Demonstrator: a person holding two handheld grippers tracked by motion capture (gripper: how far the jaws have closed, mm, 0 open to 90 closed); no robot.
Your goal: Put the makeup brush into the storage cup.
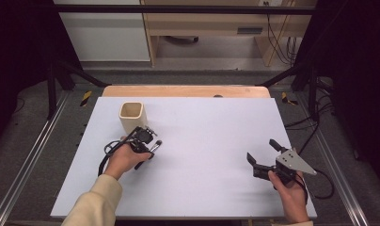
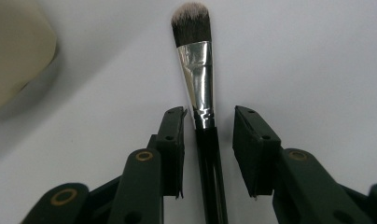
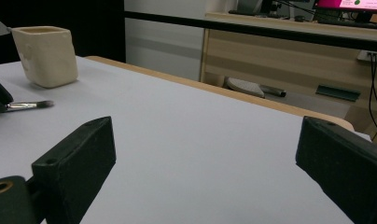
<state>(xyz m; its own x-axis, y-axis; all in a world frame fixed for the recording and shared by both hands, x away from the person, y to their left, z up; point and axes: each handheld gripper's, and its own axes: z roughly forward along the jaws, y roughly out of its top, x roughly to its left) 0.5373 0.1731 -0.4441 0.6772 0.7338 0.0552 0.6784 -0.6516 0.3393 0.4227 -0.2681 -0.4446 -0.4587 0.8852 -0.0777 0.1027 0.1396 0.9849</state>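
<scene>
Brush (image 2: pixel 196 70) beside the cup (image 1: pixel 131 117) is showing a glossy black handle, shiny crinkled metal ferrule, soft dark bristles. Cup is looking matt cream ceramic. Table (image 1: pixel 202 136) cover is looking smooth matt white, wood edge behind.

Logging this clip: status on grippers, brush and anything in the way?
Left gripper open astride the brush, pads not touching. Right gripper open, nothing between. Brush flat on table, cup close by, path clear.

Cream sleeve (image 1: pixel 95 203), black jaws, trailing cables
</scene>
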